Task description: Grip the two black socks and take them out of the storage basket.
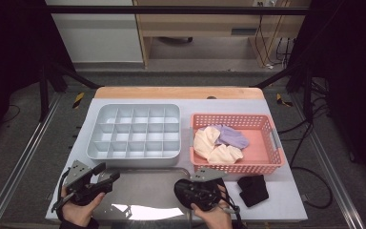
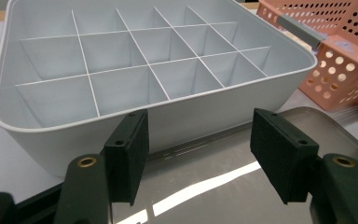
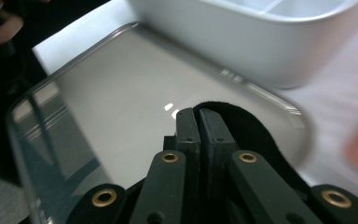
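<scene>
One black sock (image 3: 242, 123) is in my right gripper (image 3: 198, 114) — jaws pressed together on its edge, the dark fabric bulging out to the right of the pads. It hangs over the near-right corner of the steel tray (image 3: 121, 107), which spreads ahead of and under the tool. In the high view the right gripper (image 1: 196, 191) holds that dark bundle at the tray's right end, and a second black sock (image 1: 253, 190) lies on the table just to the right of it, untouched.

Left gripper (image 2: 198, 158) is wide open, nothing between the pads, parked over the tray's left end and facing the white divided organizer (image 2: 135, 70) straight ahead.

Progress, as I judge it — early. Every compartment of the organizer (image 1: 134, 131) looks empty. The pink basket (image 1: 267, 125), beyond my right tool, still has cream and purple socks (image 1: 219, 141) in it. So one item picked, nothing placed; folding on the tray and filling the cells is presumably all ahead.

View differences: the right gripper view proves the pinch, which the high view can't resolve. The left gripper view shows the compartments in depth and the basket's corner (image 2: 345, 56) off to the right. The high view alone gives the basket contents and the spare sock.
</scene>
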`<state>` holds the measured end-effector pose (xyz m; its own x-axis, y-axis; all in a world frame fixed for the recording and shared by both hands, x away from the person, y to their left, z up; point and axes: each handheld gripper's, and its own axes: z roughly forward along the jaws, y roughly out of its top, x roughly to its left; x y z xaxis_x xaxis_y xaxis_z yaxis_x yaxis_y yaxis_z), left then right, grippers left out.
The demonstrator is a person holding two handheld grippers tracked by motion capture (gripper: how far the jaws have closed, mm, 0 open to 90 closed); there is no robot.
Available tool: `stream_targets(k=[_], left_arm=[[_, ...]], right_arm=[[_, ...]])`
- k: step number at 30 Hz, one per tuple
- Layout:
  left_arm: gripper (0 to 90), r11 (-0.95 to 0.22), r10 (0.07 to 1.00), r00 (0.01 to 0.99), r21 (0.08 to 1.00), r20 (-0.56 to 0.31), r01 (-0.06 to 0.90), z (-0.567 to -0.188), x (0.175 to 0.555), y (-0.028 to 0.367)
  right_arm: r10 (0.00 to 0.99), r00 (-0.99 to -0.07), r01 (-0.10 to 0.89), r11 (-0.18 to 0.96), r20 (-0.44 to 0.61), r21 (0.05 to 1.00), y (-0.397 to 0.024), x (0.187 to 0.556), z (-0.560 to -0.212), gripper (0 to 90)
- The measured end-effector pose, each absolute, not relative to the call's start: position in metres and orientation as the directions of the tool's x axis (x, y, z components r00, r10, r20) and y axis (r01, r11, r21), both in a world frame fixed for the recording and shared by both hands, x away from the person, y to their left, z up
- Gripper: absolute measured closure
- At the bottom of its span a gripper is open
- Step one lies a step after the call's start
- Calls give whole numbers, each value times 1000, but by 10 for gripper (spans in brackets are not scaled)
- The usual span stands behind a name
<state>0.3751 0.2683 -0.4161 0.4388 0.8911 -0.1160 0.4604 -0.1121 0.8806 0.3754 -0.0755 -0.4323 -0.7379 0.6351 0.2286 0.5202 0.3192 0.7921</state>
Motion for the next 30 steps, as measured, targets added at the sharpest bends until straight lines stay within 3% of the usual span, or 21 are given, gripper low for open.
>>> stream_targets(k=[6,14,21,25,30], left_arm=[[365,-105,884,450,886,-125,451,-413,372,264],[364,-91,875,462,888,-145,451,-408,367,259],[365,-113,852,502,884,-149,454,-403,361,244],[370,-139,840,525,879,-140,456,-403,359,230],[381,-167,827,546,870,-132,464,-405,358,216]], right_arm=[[610,-760,532,384,226,755,-55,376,-451,867],[617,-756,544,407,218,734,-51,378,-461,719],[670,-708,522,284,223,805,-93,382,-427,670],[734,-658,513,276,166,813,-120,384,-424,671],[778,-605,540,247,167,805,-147,384,-429,680]])
